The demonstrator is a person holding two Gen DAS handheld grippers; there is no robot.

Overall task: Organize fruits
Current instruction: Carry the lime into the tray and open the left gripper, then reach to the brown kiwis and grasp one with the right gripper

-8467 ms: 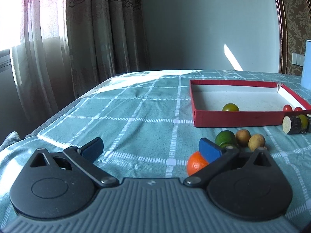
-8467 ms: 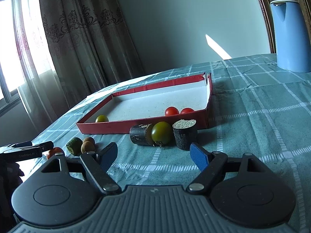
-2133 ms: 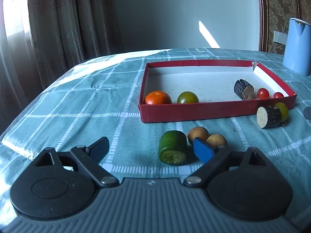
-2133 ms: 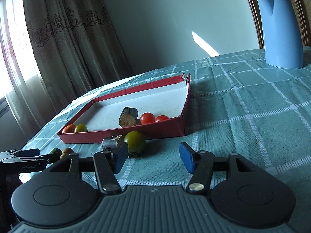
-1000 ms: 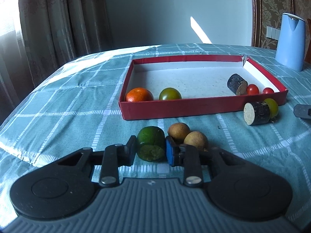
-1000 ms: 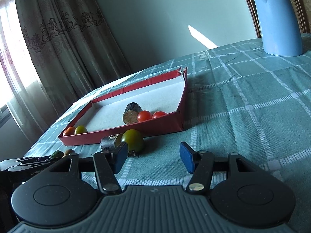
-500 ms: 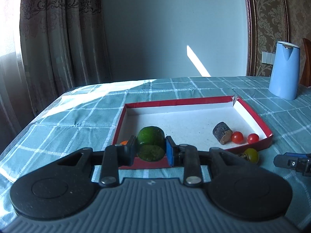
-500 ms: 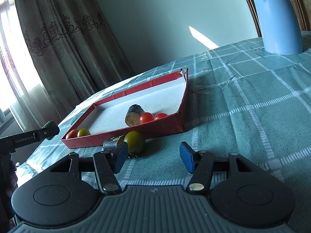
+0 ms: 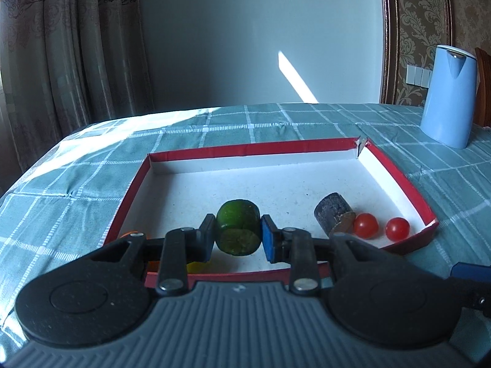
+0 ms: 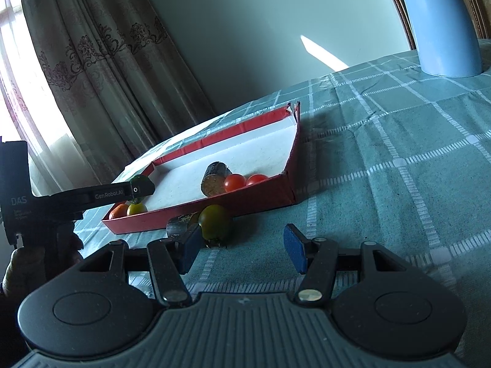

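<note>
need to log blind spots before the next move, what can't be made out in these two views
- Left wrist view: the orange fruit and yellow-green fruit in the red tray are mostly hidden behind the left gripper.
- Left wrist view: only a tip of the right gripper shows, cut off by the edge.
- Right wrist view: the dark log piece is half hidden behind that gripper's finger.
- Right wrist view: the blue kettle top is cut off.

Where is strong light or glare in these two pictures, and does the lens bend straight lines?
Left wrist view: sunlight washes out the tablecloth at far left. Right wrist view: the curtain is overexposed, and the blue kettle looks curved by the fisheye.
</note>
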